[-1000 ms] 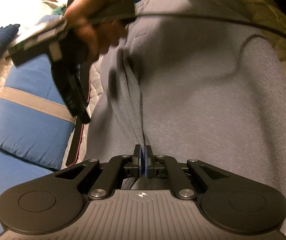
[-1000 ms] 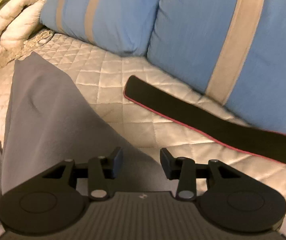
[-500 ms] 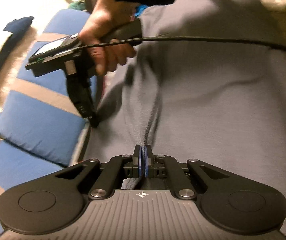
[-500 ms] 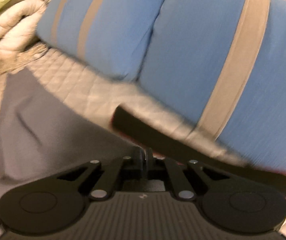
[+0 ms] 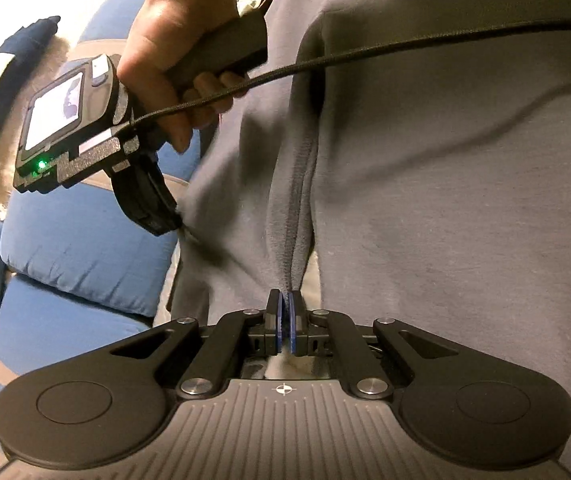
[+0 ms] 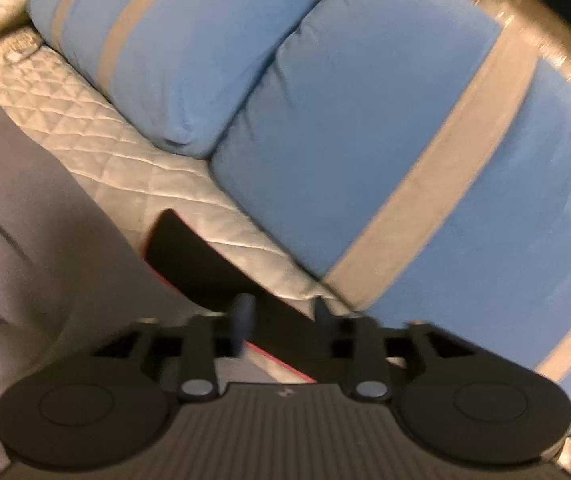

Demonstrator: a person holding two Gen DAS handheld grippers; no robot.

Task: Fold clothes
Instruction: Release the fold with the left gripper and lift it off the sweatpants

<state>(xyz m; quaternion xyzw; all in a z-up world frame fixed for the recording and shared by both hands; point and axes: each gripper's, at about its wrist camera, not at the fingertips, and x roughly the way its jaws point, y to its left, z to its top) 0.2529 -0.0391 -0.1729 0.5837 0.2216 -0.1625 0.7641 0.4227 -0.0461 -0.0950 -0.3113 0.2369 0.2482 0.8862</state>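
Left hand-held gripper (image 5: 285, 322) on grey garment (image 5: 445, 200)

No readable text, labels, brands or numbers on anything visible.

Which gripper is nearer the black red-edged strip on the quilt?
Right. The right gripper is just above the strip, jaws opening with nothing between them. The left gripper pinches the grey garment, farther away.

Home, bedroom or lounge: quilted cream cover (image 6: 97, 148), blue striped cushions (image 6: 365, 128) (soft furnishings everywhere), grey garment (image 5: 445, 200) spread out.
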